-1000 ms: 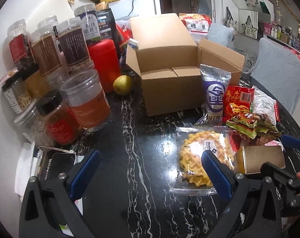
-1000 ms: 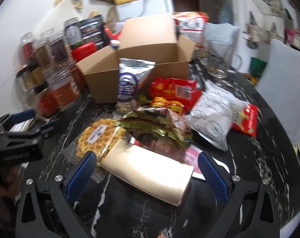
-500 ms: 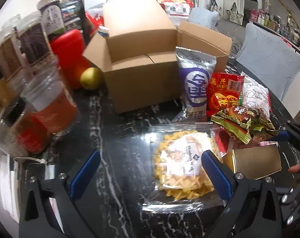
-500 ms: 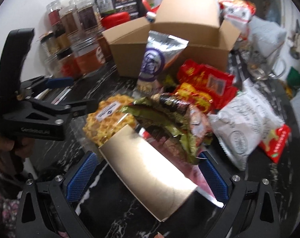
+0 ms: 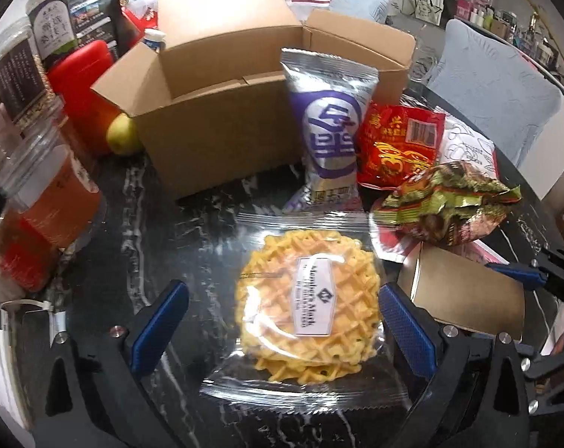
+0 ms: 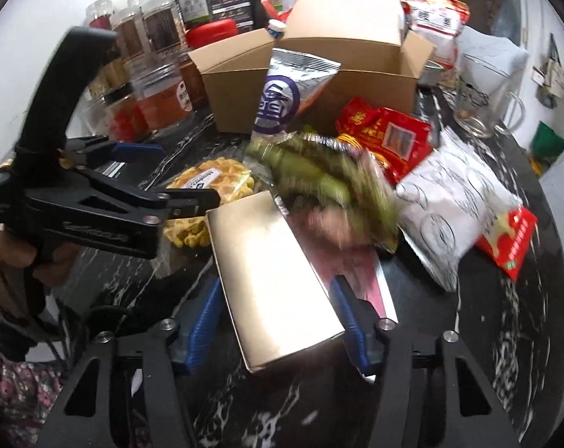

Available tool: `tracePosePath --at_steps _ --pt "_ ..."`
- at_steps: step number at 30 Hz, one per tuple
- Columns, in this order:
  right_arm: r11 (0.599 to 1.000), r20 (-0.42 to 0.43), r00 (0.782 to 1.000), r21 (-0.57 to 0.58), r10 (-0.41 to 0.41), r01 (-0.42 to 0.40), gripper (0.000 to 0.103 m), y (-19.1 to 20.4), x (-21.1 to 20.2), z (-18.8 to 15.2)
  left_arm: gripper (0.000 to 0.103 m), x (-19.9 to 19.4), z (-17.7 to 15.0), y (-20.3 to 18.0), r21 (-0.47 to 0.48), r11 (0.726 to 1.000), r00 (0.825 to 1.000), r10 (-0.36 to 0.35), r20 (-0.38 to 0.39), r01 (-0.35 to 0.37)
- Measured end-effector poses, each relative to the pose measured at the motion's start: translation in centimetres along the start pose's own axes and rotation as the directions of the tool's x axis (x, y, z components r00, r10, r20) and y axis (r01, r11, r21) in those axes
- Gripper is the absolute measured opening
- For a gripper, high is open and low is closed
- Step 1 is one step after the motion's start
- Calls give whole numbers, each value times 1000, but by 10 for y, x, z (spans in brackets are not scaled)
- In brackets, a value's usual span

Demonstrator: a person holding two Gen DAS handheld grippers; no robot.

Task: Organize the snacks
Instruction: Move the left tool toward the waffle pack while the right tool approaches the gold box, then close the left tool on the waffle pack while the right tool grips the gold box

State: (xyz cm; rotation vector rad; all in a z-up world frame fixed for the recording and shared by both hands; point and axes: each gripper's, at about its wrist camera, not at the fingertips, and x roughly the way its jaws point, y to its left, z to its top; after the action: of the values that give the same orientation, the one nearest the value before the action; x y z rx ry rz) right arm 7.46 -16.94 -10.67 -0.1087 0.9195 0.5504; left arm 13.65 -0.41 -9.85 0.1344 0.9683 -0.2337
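Your right gripper [image 6: 278, 321] is clamped on the gold box [image 6: 270, 280], which lies on the dark table [image 6: 505, 336] against the green packet [image 6: 326, 194]. Your left gripper [image 5: 278, 324] is spread wide around the waffle pack [image 5: 308, 310]. The cardboard box [image 5: 222, 119] stands open behind the snacks.

Colours on my black, white-veined table [image 5: 140, 201]

Between my left gripper's [image 5: 278, 326] blue pads sits a yellow lattice waffle [image 5: 308, 310] in clear wrap with a white label. Ahead stands a plain brown box [image 5: 222, 127]; against it leans a silver bag [image 5: 328, 127] printed purple, with a red-and-gold pack [image 5: 397, 145] to its right. My right gripper's [image 6: 278, 323] blue pads flank a shiny gold carton [image 6: 270, 276]; beyond lie a green-and-red packet [image 6: 319, 186] and a white pouch [image 6: 453, 201] with black line drawings.
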Motion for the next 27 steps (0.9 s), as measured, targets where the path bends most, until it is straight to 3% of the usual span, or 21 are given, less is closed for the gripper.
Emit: tracePosePath --at_steps 11,22,27 --pt "997 8 1000 70 -13 12 55 -1 -7 -11 103 29 0 13 -45 996 994 -79 -70 76" --pt "997 -31 999 74 -10 12 58 0 10 -5 103 45 3 4 44 998 996 -44 -81 48" --pt "998 -34 998 38 -54 55 61 7 15 -1 103 43 -2 -3 57 996 995 -57 -76 62"
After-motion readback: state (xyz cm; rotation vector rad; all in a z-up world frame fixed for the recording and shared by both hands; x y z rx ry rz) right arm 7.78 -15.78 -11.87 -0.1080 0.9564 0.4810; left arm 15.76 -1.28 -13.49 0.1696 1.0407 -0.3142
